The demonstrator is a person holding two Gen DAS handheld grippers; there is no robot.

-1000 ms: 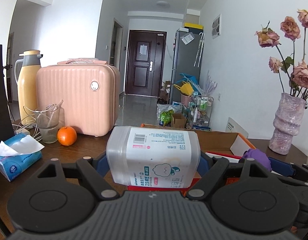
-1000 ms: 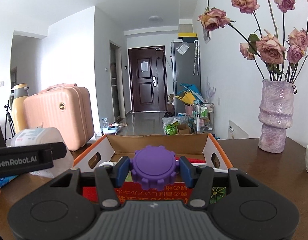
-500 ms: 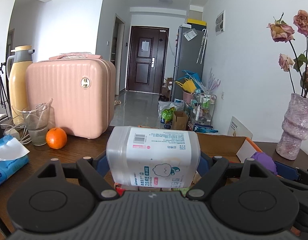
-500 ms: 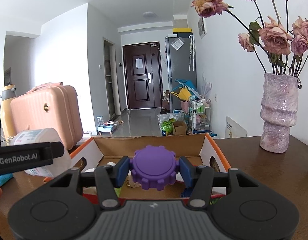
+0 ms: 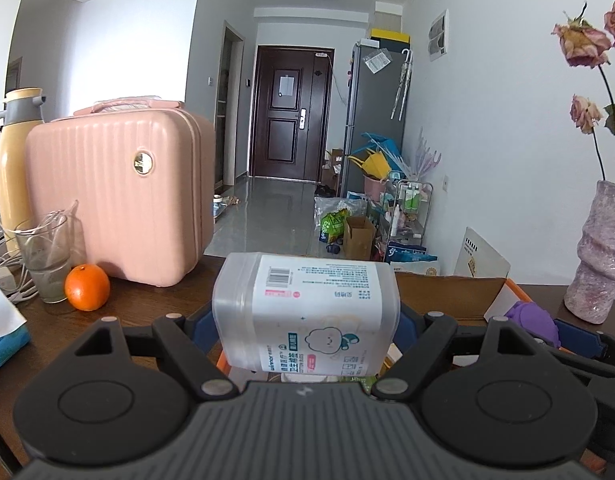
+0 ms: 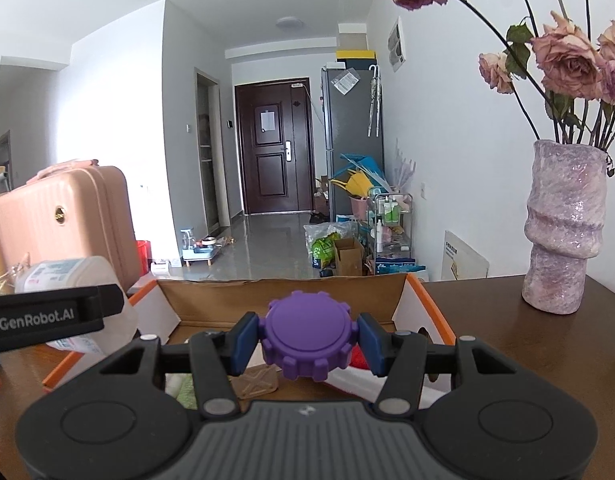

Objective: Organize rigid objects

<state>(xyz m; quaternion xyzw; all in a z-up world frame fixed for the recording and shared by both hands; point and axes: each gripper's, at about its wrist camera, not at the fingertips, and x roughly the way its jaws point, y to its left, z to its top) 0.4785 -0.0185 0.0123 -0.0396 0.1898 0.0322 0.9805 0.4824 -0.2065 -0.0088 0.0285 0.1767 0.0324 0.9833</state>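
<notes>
Dark wood tabletop (image 6: 555, 344) fills the foreground, with a long hallway and a brown door behind it. On this table sits an open cardboard box (image 6: 283, 294) with orange edges, which looks like the place where the hard items are being gathered. The left gripper (image 5: 306, 334) is clenched on a clear plastic jar (image 5: 306, 312) with a printed label, held on its side just above the box's near left corner, probably so it can be lowered in. The right gripper (image 6: 307, 340) is clamped on a purple cap (image 6: 307, 340) with a notched edge, hovering over the middle of the box for the same reason. A pink case (image 5: 119, 196), an orange (image 5: 86, 287), a glass (image 5: 43, 256) and a vase (image 6: 563, 224) stand on the table outside the box. Much of the box floor is hidden behind both tools; only scraps of red, green and clear items show, too cut off to name
</notes>
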